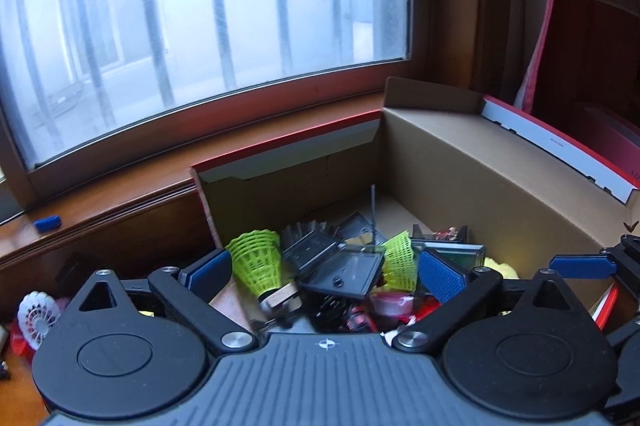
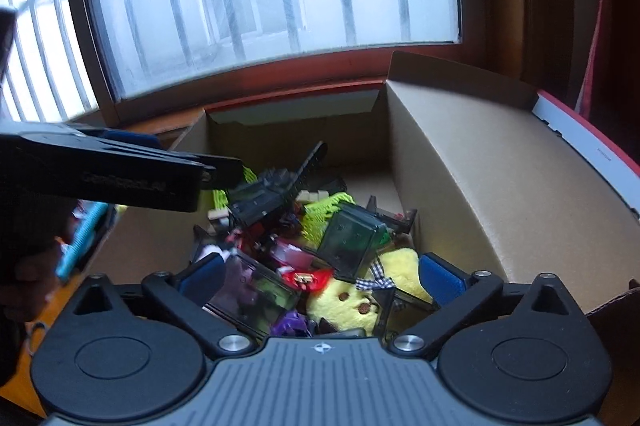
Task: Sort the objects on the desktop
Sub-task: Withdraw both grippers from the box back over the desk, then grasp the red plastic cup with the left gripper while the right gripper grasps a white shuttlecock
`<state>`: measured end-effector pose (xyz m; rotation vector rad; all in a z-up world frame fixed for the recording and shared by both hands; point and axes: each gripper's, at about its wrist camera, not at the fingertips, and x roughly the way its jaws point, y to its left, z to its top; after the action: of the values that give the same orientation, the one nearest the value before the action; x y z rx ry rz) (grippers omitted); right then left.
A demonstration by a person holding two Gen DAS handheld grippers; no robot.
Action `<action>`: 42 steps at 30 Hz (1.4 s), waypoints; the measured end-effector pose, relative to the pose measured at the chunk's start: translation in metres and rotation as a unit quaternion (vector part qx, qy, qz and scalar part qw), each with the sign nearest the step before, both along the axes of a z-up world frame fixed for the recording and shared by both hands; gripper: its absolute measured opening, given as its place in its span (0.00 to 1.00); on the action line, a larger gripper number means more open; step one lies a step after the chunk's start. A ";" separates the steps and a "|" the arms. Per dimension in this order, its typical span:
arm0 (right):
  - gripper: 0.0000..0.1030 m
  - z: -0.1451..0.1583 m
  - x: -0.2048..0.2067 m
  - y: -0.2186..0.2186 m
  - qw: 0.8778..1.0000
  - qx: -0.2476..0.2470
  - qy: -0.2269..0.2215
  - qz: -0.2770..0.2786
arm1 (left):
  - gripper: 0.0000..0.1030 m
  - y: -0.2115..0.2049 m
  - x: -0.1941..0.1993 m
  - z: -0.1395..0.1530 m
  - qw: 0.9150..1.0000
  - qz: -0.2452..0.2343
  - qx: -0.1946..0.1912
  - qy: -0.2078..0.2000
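Observation:
A cardboard box with a red rim holds a jumble of desktop objects. My left gripper hangs open over its left part, touching nothing. Between its blue pads lie a lime green shuttlecock, a dark clear plastic case and a second green shuttlecock. My right gripper is also open, above a yellow plush toy, a dark green clear case and a red item. The left gripper's black body crosses the left of the right wrist view.
A white shuttlecock lies on the wooden desk left of the box. A small blue piece sits on the windowsill. A cyan comb-like object lies outside the box's left wall. The barred window is straight behind, with a red curtain at the right.

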<state>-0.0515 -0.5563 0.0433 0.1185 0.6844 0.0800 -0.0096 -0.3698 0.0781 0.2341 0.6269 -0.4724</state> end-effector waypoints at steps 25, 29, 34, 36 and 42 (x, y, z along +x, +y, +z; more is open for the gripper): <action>0.94 0.046 -0.008 0.060 0.998 0.004 -0.040 -0.056 | 0.98 0.268 -0.021 -0.023 0.971 0.234 0.037 0.032; 0.87 0.058 -0.015 0.130 0.997 -0.024 -0.071 0.002 | 0.98 0.309 -0.012 -0.028 0.971 0.234 0.038 0.034; 0.57 0.043 0.009 0.228 0.996 -0.020 -0.031 0.079 | 0.98 0.346 0.000 -0.037 0.974 0.223 0.034 0.038; 0.51 0.033 0.025 0.263 0.992 -0.023 -0.018 0.119 | 0.98 0.353 0.007 -0.042 0.976 0.210 0.037 0.033; 0.39 0.013 0.079 0.340 0.983 -0.028 0.010 0.180 | 0.98 0.356 0.036 -0.054 0.985 0.166 0.043 0.010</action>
<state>0.0270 -0.2168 0.0560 -0.0591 0.7220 0.4065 0.0260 -0.0141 0.0242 0.2020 0.6912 -0.1275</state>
